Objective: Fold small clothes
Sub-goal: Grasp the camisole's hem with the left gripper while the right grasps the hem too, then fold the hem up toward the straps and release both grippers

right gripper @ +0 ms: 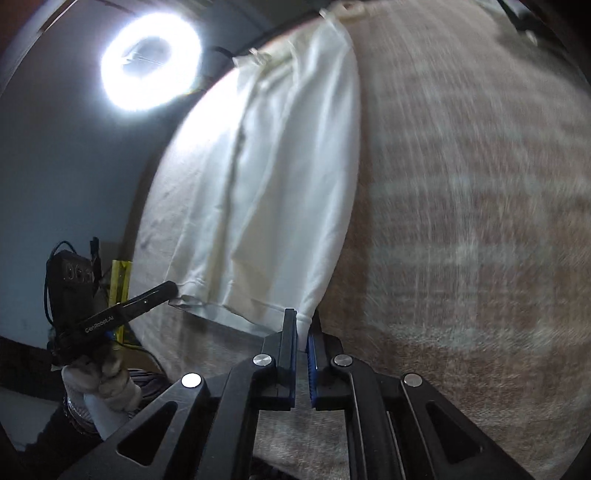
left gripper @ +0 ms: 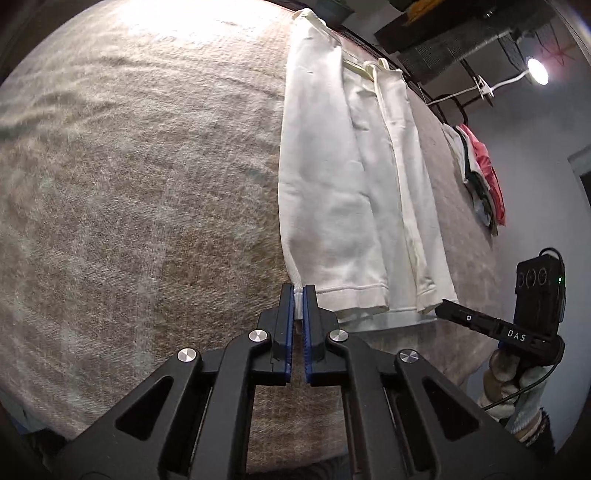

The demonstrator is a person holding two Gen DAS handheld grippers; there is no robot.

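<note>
A pair of small white trousers (left gripper: pixel 343 177) lies lengthwise on a brown-grey blanket, folded leg over leg, waistband with drawstring at the far end. My left gripper (left gripper: pixel 298 291) is shut on the near left hem corner. My right gripper (right gripper: pixel 303 320) is shut on the other hem corner of the trousers (right gripper: pixel 288 177). The near hem is lifted a little off the blanket, with shadow under it. Each gripper shows in the other's view: the right gripper (left gripper: pixel 443 306) at the hem's right end, the left gripper (right gripper: pixel 173 290) at its left end.
The blanket (left gripper: pixel 129 203) covers the whole work surface. A pile of coloured clothes (left gripper: pixel 480 177) lies at its far right edge. A bright ring lamp (right gripper: pixel 151 61) shines beyond the surface. Dark shelving (left gripper: pixel 461 33) stands at the back.
</note>
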